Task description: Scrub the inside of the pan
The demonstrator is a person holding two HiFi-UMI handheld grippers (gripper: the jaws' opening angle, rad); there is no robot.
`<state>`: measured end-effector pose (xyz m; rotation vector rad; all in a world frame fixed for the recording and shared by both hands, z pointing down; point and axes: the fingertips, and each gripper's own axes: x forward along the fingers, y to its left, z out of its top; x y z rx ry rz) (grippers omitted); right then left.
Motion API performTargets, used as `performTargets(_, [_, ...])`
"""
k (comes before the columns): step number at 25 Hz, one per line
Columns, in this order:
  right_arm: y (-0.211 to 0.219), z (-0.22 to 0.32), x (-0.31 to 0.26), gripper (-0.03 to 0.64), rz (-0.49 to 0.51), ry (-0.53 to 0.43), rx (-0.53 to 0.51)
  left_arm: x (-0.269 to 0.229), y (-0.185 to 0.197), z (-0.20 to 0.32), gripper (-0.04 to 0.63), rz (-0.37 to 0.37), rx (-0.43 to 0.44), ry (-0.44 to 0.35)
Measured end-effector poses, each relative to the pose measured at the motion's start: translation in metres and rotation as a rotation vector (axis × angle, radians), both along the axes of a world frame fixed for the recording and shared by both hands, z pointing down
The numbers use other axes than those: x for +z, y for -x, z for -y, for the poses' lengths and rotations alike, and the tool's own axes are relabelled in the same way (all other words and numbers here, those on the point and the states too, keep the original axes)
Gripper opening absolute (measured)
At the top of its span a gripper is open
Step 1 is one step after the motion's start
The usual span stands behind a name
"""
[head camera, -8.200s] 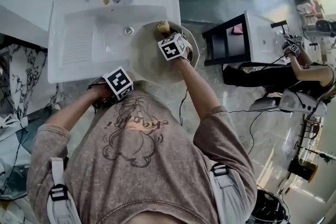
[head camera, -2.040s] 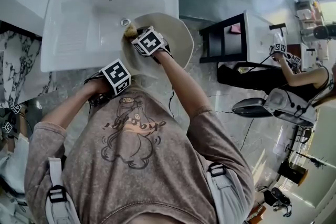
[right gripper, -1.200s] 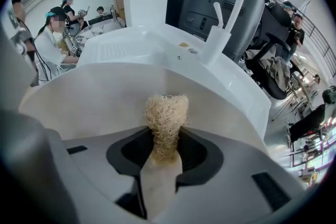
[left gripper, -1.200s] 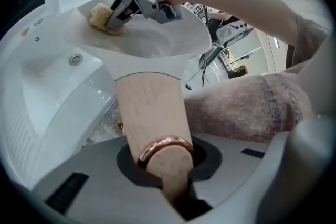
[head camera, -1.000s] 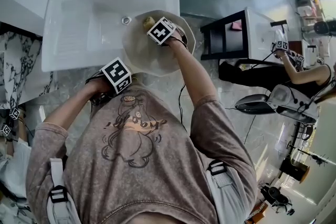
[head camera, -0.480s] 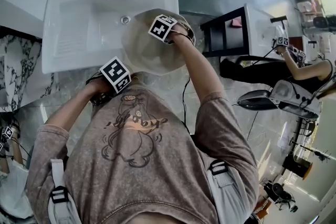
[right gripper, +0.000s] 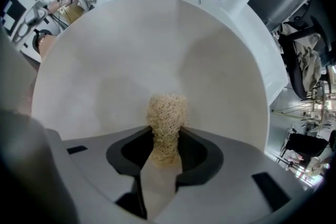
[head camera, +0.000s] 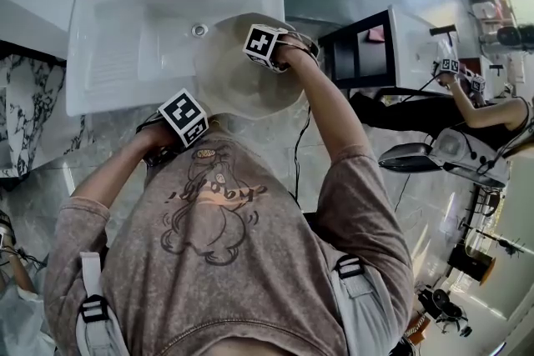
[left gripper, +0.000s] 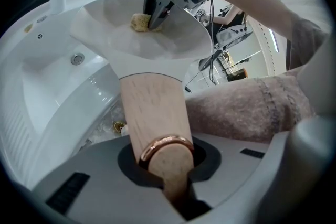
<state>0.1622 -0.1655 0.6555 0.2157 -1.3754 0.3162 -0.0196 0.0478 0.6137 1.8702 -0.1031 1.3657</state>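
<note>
The pan [head camera: 238, 83] hangs tilted over the right end of the white sink [head camera: 117, 54]. Its long axis runs from the round bowl back along a pale wooden handle [left gripper: 152, 113] toward the near left. The left gripper [left gripper: 168, 176] is clamped on the handle's end, just behind a copper-coloured ring. The interior is smooth, matt cream with gently sloping walls, and it looks hard and slick. Against the bowl's far-right wall sits a straw-yellow scrubber [right gripper: 167, 113], coarse and stringy (loofah-like, I'd judge). The right gripper [right gripper: 163, 165] has its jaws pinched on the scrubber's lower half. Most of the bowl spreads left and toward the sink from the scrubber, so the coming stroke probably sweeps that way. The right hand is the nearer one for that stroke.
</note>
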Motion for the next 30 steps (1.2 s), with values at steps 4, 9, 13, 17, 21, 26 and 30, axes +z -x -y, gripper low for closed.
performTargets(4, [-0.006, -0.012, -0.002, 0.15, -0.028, 0.076, -0.011, 0.0, 0.0, 0.001, 0.06, 0.001, 0.001, -0.001])
performTargets(9, [-0.009, -0.031, -0.006, 0.15, -0.037, 0.191, -0.003, 0.0, 0.001, 0.001, 0.06, 0.001, 0.001, -0.004])
performTargets(13, [-0.009, -0.047, -0.01, 0.15, -0.018, 0.261, -0.001, 0.0, 0.001, 0.001, 0.06, 0.003, 0.005, -0.004])
performTargets(17, [-0.006, -0.065, -0.011, 0.15, -0.008, 0.332, -0.017, 0.002, 0.0, 0.002, 0.06, 0.007, 0.009, -0.007])
performTargets(21, [0.003, -0.078, -0.011, 0.152, 0.012, 0.342, -0.061, 0.004, 0.0, 0.003, 0.06, 0.007, 0.01, -0.004])
performTargets(26, [0.031, -0.098, -0.014, 0.152, 0.146, 0.362, -0.052, 0.002, -0.001, 0.004, 0.06, 0.006, 0.005, -0.002])
performTargets(30, [0.056, -0.109, -0.016, 0.152, 0.245, 0.388, -0.024, 0.001, -0.002, 0.002, 0.06, 0.008, 0.004, 0.0])
